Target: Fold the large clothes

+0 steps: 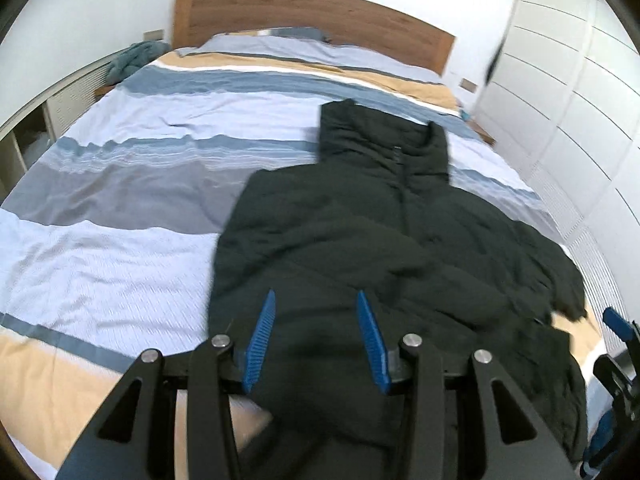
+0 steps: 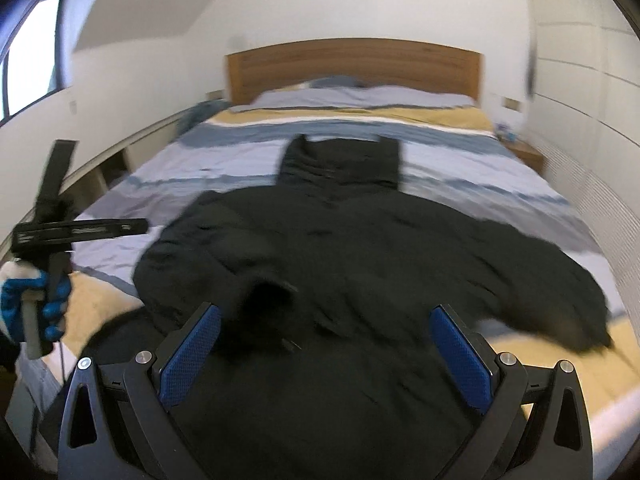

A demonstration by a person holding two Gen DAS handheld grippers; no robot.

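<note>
Jacket (image 1: 400,248), dark and padded, lies spread on the striped duvet (image 1: 120,208) of a bed, toward the foot end and the side nearer the white wardrobe (image 1: 560,120). Its hood points toward the wooden headboard (image 1: 312,12), and the zip line runs down the middle of the chest. One sleeve lies folded across the body, its cuff showing as a dark opening in the right wrist view, and the other sleeve stretches out toward the wardrobe side.

Seen from the left wrist camera, the left gripper (image 1: 316,300) hangs over the lower part of the jacket with its blue fingers (image 1: 262,336) parted and nothing between them but the cloth lying below. Whether the tips touch the fabric cannot be told. The right gripper (image 2: 326,312) is likewise spread wide above the hem area, its blue pads (image 2: 460,360) well apart and holding nothing.

At the left edge of the right wrist view, the left gripper's frame shows from the side, held by a hand in a blue and white glove (image 2: 28,300). A teal cloth (image 1: 132,60) sits bunched beside the bed near the headboard. Both views are somewhat blurred.
</note>
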